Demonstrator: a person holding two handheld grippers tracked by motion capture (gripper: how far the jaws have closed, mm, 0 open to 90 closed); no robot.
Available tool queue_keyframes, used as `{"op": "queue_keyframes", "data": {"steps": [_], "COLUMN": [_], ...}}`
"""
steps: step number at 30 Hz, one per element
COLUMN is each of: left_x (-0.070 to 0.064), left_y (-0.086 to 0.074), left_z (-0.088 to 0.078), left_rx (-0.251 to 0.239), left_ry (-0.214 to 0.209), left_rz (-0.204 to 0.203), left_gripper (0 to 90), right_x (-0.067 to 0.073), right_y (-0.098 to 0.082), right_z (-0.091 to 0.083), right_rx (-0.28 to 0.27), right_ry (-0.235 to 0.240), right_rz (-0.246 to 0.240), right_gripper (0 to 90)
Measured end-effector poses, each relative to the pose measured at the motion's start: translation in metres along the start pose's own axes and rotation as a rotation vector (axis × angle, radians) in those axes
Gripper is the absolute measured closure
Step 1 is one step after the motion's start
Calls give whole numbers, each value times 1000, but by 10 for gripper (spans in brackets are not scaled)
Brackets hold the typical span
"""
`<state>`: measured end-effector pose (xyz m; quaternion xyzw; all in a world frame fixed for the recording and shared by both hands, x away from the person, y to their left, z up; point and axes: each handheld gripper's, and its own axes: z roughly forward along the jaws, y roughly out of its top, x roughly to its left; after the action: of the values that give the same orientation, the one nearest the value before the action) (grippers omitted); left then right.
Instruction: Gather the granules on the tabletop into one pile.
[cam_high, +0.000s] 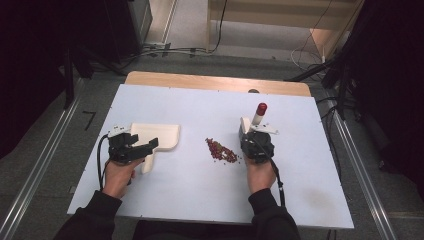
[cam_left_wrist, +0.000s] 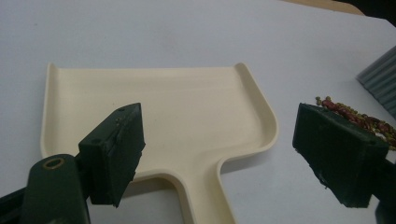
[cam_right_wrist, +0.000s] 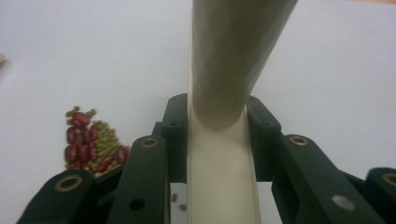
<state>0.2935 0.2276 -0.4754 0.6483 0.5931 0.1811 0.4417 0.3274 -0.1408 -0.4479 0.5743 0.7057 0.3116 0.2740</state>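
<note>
On the white table (cam_high: 200, 190), at the left, lies a cream plastic dustpan (cam_high: 156, 136), smooth, with a low raised rim and a flat handle. The left gripper (cam_left_wrist: 217, 151) hangs just over that handle, its black jaws wide apart and not touching it. In the middle is a small heap of beans (cam_high: 221, 150), red and green. At the right, the right gripper (cam_right_wrist: 217, 126) is clamped on a cream brush (cam_high: 254, 120) with a round handle and a red tip
</note>
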Motion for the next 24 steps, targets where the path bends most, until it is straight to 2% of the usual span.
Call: {"op": "queue_keyframes", "data": {"steps": [3, 10, 17, 24], "left_x": [-1, 0, 1, 2], "left_y": [0, 0, 0, 0], "left_z": [0, -1, -2, -3], "left_rx": [-1, -3, -5, -6], "left_ry": [-1, 0, 2, 2], "left_rz": [1, -1, -5, -4], "left_gripper": [176, 176, 176, 176], "right_x": [16, 42, 59, 65], "right_y": [0, 2, 6, 7], "right_z": [1, 6, 10, 11], "right_rx": [0, -6, -11, -14], "right_ry": [2, 15, 34, 40], "right_rz": [-33, -49, -61, -66], "right_gripper": [641, 641, 641, 641]}}
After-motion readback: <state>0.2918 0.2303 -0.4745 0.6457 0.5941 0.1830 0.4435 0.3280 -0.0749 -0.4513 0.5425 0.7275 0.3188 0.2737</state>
